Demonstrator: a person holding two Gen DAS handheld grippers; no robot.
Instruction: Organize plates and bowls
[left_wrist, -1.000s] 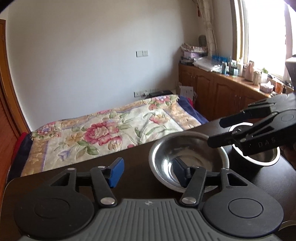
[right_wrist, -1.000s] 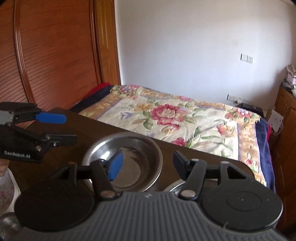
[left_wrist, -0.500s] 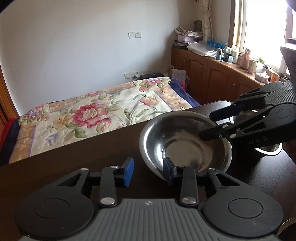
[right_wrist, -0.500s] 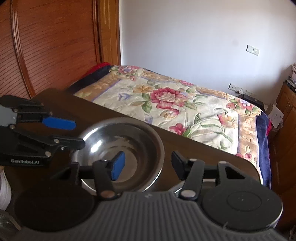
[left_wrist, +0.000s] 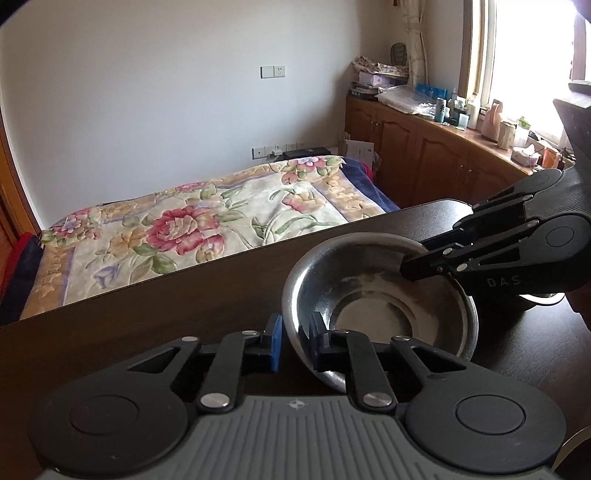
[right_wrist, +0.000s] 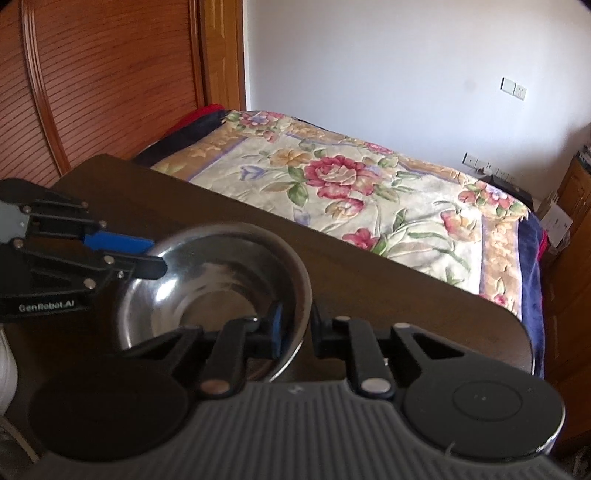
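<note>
Both fisheye cameras ride close above their own fingers, tilted down at the dark desk (left_wrist: 184, 302). The left wrist view faces the steel bowl (left_wrist: 369, 295) and the window side; the right wrist view faces the same bowl (right_wrist: 221, 280) and the wooden door side. Both share the floral bed (right_wrist: 351, 184).

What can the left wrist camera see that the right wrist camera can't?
Only the left wrist view shows the bright window and the cluttered wooden cabinets. Only the right wrist view shows the slatted wooden door. Both show the steel bowl, both grippers' fingers straddling its rim on opposite sides and closing, the dark table and the flowered bed.
</note>
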